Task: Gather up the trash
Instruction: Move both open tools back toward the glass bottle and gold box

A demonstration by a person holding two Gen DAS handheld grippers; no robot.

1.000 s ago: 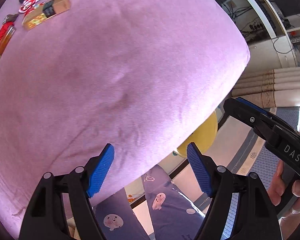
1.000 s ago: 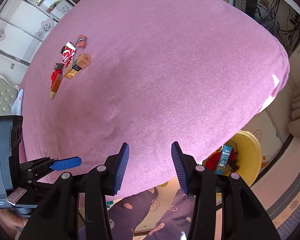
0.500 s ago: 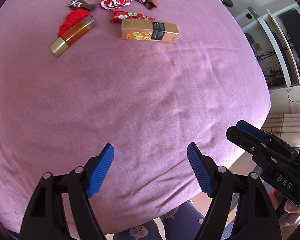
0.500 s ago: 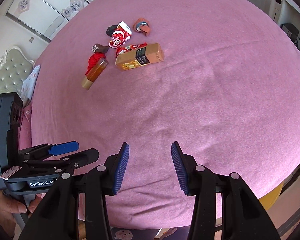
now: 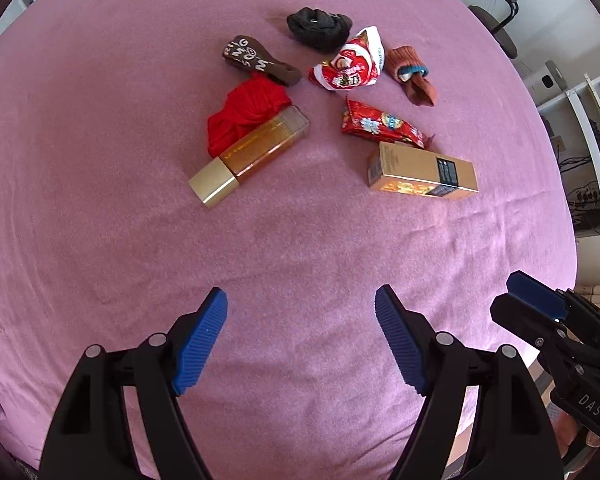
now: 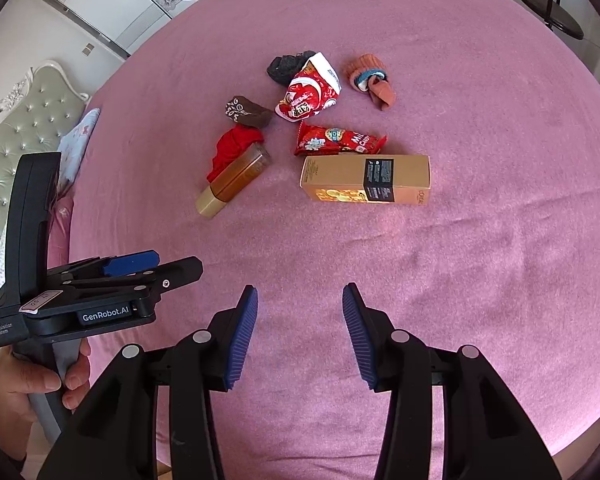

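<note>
Pink fleece covers the bed [image 5: 100, 240], with the trash clustered well ahead of both tools. The left tool [image 5: 300, 340] and right tool [image 6: 300, 336] both hover spread and empty. Going left to right: amber bottle [image 5: 256, 152], crumpled red-white wrapper [image 5: 348, 68], red candy wrapper [image 5: 380, 124], gold box [image 5: 424, 172]. Take the light wrappers first, pinching a raised fold. No bin shows, and the socks' [image 5: 320, 32] undersides are hidden.

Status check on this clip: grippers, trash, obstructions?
Left hand-held gripper open, empty; right hand-held gripper open, empty. Snack wrappers, gold box untouched on bedspread. Socks mixed in; path unobstructed.
</note>
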